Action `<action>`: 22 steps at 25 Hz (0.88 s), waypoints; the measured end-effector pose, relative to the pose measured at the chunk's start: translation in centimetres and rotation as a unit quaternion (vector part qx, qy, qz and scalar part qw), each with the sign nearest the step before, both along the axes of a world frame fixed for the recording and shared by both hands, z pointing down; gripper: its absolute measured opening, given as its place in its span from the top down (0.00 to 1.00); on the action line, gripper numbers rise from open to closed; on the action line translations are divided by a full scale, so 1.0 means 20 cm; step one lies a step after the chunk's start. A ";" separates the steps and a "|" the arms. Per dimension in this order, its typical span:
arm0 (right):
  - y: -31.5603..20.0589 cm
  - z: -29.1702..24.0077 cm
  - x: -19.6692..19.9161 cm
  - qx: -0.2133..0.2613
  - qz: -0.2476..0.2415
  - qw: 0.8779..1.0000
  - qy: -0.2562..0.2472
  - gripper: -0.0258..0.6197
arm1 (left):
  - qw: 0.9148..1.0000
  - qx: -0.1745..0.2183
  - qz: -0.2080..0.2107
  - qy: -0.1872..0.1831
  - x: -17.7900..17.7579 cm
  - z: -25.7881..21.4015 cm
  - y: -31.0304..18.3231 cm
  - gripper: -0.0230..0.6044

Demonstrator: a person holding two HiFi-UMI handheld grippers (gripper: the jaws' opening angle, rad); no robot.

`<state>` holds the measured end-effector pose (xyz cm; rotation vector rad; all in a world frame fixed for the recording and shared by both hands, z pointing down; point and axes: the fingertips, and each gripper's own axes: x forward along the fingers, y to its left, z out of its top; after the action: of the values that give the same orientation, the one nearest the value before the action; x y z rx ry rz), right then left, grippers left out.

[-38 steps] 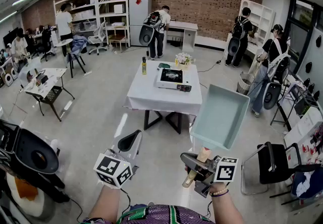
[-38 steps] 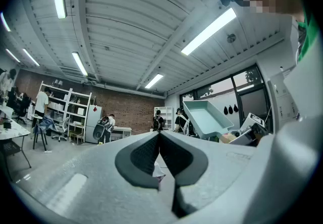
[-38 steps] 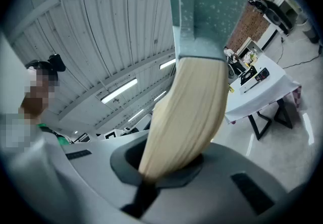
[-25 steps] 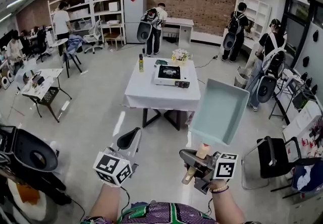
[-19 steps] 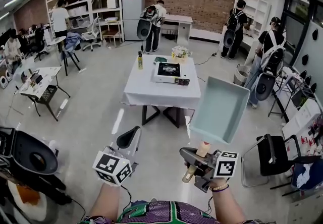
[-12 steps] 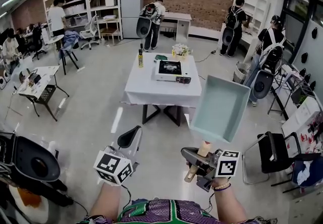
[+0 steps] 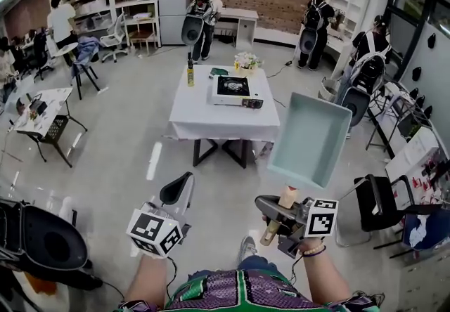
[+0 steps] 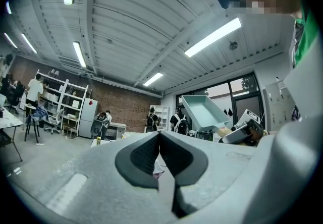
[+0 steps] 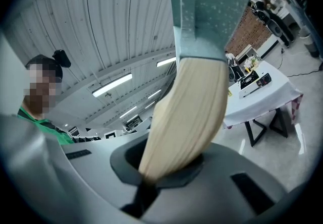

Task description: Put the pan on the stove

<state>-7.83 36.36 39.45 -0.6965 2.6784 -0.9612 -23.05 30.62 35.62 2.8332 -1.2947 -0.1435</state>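
A pale teal rectangular pan (image 7: pixel 310 138) with a light wooden handle (image 7: pixel 287 197) is held up in the air, tilted, over the floor. My right gripper (image 7: pixel 273 208) is shut on that handle, which fills the right gripper view as a handle (image 9: pixel 186 117) below the pan (image 9: pixel 212 6). A portable stove (image 7: pixel 232 89) sits on a table with a white cloth (image 7: pixel 225 121), well ahead of both grippers. My left gripper (image 7: pixel 176 192) is shut with nothing in it; its pads (image 8: pixel 151 151) meet. The pan (image 8: pixel 203 112) also shows from the left gripper view.
A yellow bottle (image 7: pixel 190 77) and flowers (image 7: pixel 244 61) stand on the table by the stove. A black chair (image 7: pixel 380 206) is at the right, and a black case (image 7: pixel 42 240) at the left. A low table (image 7: pixel 35 112) stands further left. Several people stand along the back wall.
The table with the stove has come closer and sits lower in the head view. Both grippers moved forward with it, the right one still holding the pan.
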 end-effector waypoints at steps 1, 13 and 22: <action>-0.02 0.01 0.00 -0.001 -0.001 1.000 0.002 0.96 | 1.000 0.000 -0.002 0.002 -0.01 0.01 -0.01 0.94; -0.41 0.04 -0.02 0.004 -0.035 0.999 0.003 0.96 | 0.999 -0.012 -0.025 0.021 -0.07 0.05 -0.30 0.94; -0.89 0.04 0.17 0.006 -0.064 0.998 -0.016 0.96 | 0.998 0.001 -0.062 0.004 0.10 -0.02 -0.75 0.94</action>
<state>-4.46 18.55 40.15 -0.5088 2.7264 -0.9758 -21.03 15.68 35.22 2.7507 -1.4695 -0.1567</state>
